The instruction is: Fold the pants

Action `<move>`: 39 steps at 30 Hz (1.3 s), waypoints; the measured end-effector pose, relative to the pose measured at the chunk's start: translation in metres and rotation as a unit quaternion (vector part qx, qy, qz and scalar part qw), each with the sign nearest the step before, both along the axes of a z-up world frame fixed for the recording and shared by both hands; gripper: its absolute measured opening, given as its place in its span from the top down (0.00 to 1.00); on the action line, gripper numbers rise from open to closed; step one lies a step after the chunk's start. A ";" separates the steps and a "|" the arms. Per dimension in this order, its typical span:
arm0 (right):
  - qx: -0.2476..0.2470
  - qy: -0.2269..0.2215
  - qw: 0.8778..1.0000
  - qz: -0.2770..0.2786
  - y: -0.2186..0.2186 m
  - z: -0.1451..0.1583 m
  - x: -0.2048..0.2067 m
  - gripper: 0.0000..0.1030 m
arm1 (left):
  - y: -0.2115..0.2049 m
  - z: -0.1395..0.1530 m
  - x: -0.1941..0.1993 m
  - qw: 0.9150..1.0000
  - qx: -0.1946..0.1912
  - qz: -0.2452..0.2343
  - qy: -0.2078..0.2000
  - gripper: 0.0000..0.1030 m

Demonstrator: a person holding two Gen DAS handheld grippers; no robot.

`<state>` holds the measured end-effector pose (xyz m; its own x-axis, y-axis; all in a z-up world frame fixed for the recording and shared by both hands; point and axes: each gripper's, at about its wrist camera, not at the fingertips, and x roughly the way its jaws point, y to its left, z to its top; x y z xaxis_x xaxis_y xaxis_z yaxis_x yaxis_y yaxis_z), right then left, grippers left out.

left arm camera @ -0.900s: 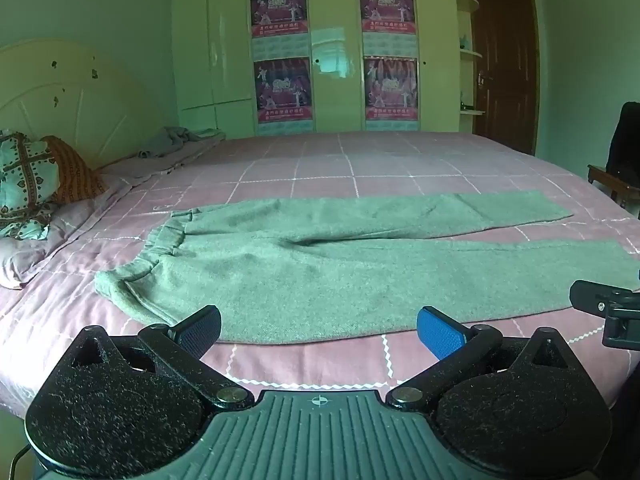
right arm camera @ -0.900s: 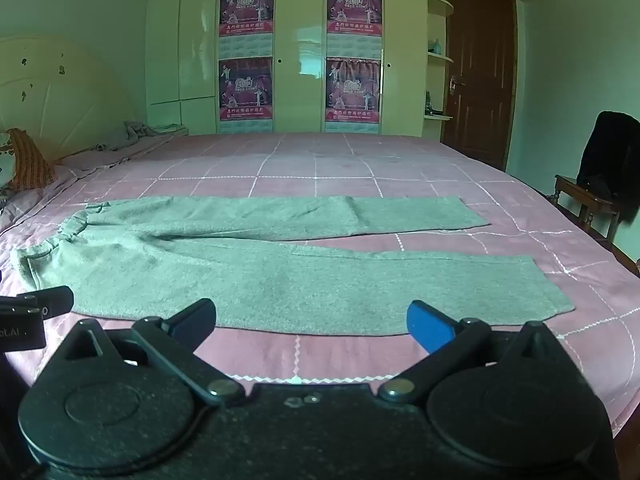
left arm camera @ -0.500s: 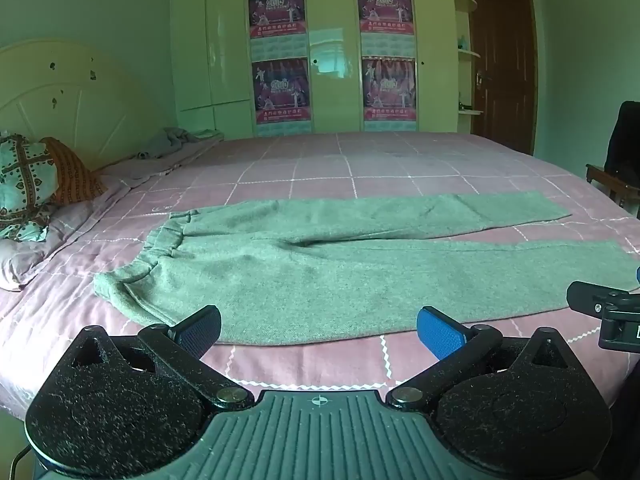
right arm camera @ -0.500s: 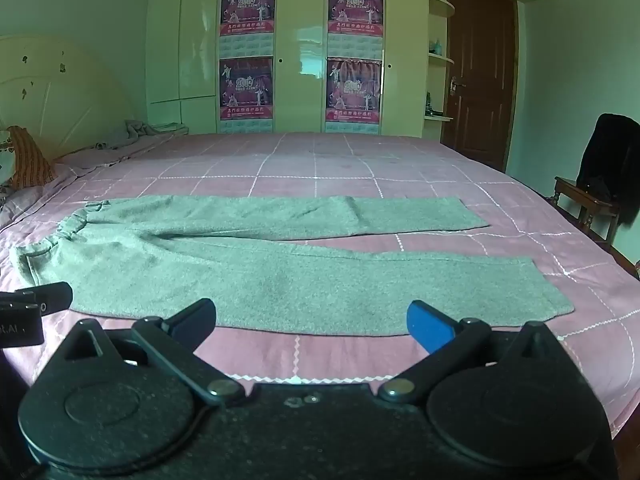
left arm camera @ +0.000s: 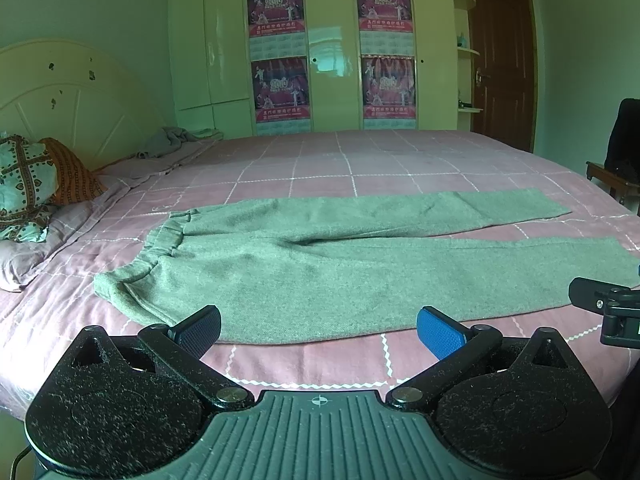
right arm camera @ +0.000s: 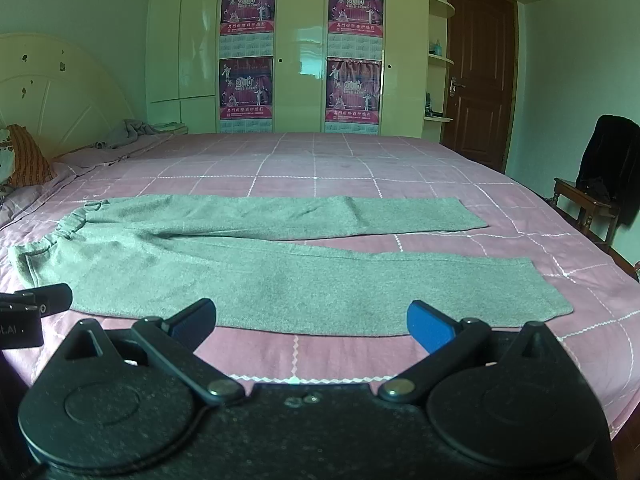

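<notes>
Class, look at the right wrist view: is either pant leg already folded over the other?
No. The grey pants lie flat on the pink bed, both legs spread apart side by side.

L gripper [left arm camera: 319, 332] & R gripper [right arm camera: 311, 322] both level, side by side (jaws spread wide, empty).

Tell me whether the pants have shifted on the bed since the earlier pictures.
No. The pants lie at the same spot against the white grid lines of the bedspread, waistband and leg ends unchanged.
</notes>
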<state>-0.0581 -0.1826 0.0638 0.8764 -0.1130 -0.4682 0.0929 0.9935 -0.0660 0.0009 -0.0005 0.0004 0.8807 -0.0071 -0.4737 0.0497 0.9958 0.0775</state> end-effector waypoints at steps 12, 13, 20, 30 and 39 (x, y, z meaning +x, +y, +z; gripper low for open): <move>-0.001 -0.002 1.000 -0.003 -0.002 -0.001 0.000 0.01 | 0.002 0.000 -0.001 1.000 -0.001 -0.001 0.001 0.00; -0.001 -0.002 1.000 -0.003 -0.001 -0.001 0.000 0.01 | 0.003 0.000 -0.001 1.000 -0.002 -0.001 0.001 0.00; -0.001 -0.002 1.000 -0.003 -0.001 -0.001 0.000 0.01 | 0.002 0.000 0.000 1.000 -0.001 -0.001 0.002 0.00; -0.001 -0.001 1.000 -0.003 -0.001 -0.002 0.000 0.01 | 0.001 0.000 -0.001 1.000 0.000 -0.002 0.003 0.00; -0.002 0.000 1.000 -0.003 -0.001 -0.002 0.000 0.01 | 0.001 0.000 -0.001 1.000 0.001 -0.003 0.004 0.00</move>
<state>-0.0576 -0.1833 0.0618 0.8757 -0.1200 -0.4677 0.0986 0.9926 -0.0703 0.0001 0.0007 0.0008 0.8771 -0.0110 -0.4801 0.0554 0.9954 0.0784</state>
